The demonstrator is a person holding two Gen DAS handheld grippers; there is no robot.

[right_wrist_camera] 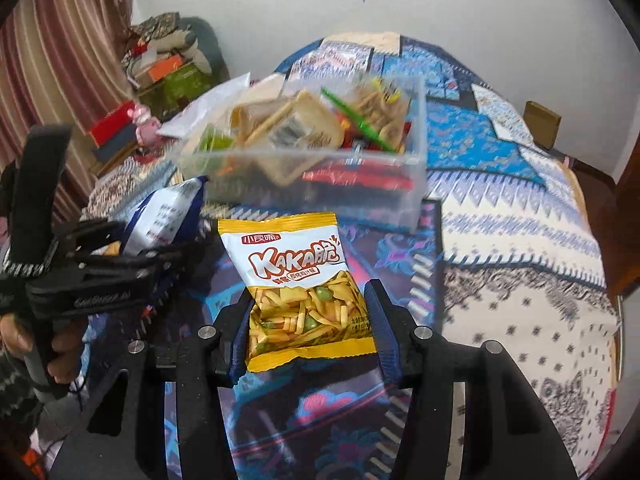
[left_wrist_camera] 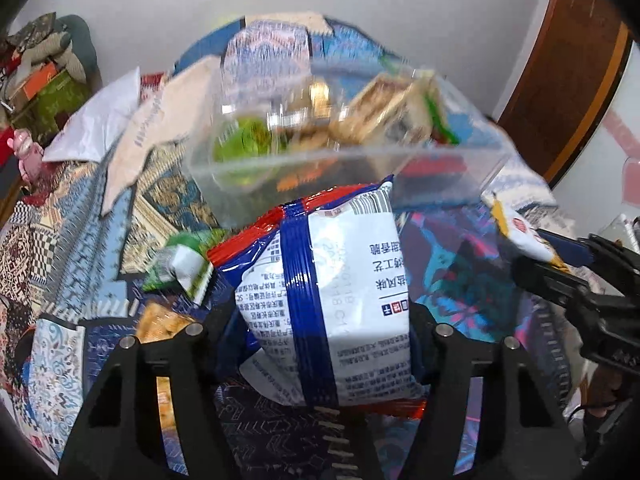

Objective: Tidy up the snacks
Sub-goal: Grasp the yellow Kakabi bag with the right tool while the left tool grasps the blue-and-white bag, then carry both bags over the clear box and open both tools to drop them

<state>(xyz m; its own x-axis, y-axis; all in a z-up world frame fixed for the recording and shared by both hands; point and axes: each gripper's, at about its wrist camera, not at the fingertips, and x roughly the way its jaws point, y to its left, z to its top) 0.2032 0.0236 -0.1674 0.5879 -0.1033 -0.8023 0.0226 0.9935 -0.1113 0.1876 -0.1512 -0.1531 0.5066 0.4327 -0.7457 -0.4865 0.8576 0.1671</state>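
My left gripper (left_wrist_camera: 320,320) is shut on a blue, white and red snack bag (left_wrist_camera: 324,288) and holds it above the bed, just short of a clear plastic bin (left_wrist_camera: 344,160) that holds several snack packs. My right gripper (right_wrist_camera: 308,320) is shut on a yellow and white KAKA snack bag (right_wrist_camera: 298,280), also held up in front of the clear bin (right_wrist_camera: 416,184). The left gripper (right_wrist_camera: 120,276) with its blue bag (right_wrist_camera: 160,212) shows at the left of the right wrist view. The right gripper (left_wrist_camera: 568,264) with the yellow bag (left_wrist_camera: 516,228) shows at the right of the left wrist view.
A green snack pack (left_wrist_camera: 184,260) and a cracker pack (left_wrist_camera: 160,324) lie on the patterned bedspread (right_wrist_camera: 500,220) near the left gripper. White bags and paper (left_wrist_camera: 100,120) lie behind the bin. A cluttered chair (right_wrist_camera: 168,64) stands by the wall at the left.
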